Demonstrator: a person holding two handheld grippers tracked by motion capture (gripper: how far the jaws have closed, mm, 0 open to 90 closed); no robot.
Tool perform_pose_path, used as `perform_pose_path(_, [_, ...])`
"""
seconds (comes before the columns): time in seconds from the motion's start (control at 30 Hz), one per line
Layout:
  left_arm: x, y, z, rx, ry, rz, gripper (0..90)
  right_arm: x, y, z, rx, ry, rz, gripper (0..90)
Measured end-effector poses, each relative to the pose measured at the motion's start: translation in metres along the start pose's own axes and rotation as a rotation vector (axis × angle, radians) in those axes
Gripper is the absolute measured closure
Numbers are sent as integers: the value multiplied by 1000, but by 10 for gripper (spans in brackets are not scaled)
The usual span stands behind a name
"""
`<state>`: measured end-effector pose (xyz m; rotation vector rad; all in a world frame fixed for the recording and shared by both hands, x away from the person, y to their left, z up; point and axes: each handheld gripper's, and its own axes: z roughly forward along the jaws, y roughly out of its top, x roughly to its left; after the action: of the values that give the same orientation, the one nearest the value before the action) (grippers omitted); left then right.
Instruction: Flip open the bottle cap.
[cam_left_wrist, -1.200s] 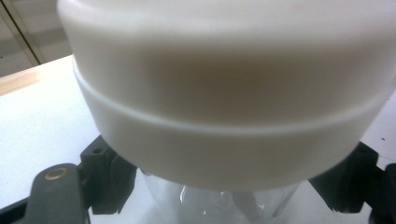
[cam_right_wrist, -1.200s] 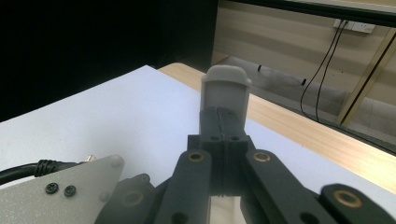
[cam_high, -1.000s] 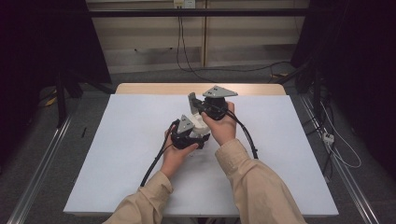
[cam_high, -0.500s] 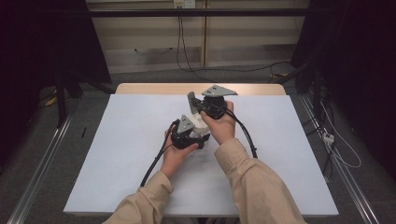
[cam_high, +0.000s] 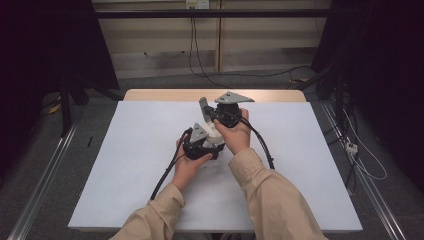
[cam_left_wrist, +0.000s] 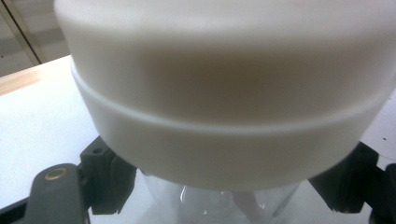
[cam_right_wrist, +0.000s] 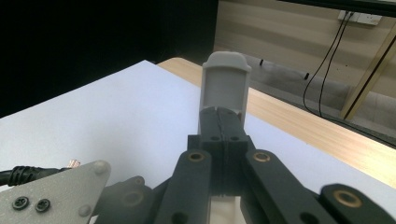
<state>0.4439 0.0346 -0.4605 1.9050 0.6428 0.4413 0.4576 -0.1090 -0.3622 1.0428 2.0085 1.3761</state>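
A white table is seen with both grippers parked mid-table; the task's thing is a white-lidded clear jar, its chunky lid marked by a thin seam round the side, with see-through glass below; it's held right up against the left gripper, clamped at the glass between the jaws, just above the tabletop; the right gripper is kept just beside it, jaws pressed flat together with nothing gripped.
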Motion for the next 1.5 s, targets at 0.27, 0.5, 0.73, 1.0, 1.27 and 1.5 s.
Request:
perform_pose_path(0.27, [-1,0,0,-1,1,-15,185,-1,-1,3,-2,4,2,900])
perform_pose_path(0.5, [-1,0,0,4,6,13,184,0,-2,5,8,9,-11,900])
perform_pose_path(0.73, [-1,0,0,5,6,11,185,0,-2,6,10,13,-7,900])
perform_pose_path(1.0, [-1,0,1,6,10,11,183,-1,-2,7,11,10,-9,900])
perform_pose_path(1.27, [-1,0,1,8,12,12,181,-1,-2,8,10,9,-7,900])
perform_pose_path(1.5, [-1,0,1,9,16,8,178,-1,-3,9,22,12,-10,900])
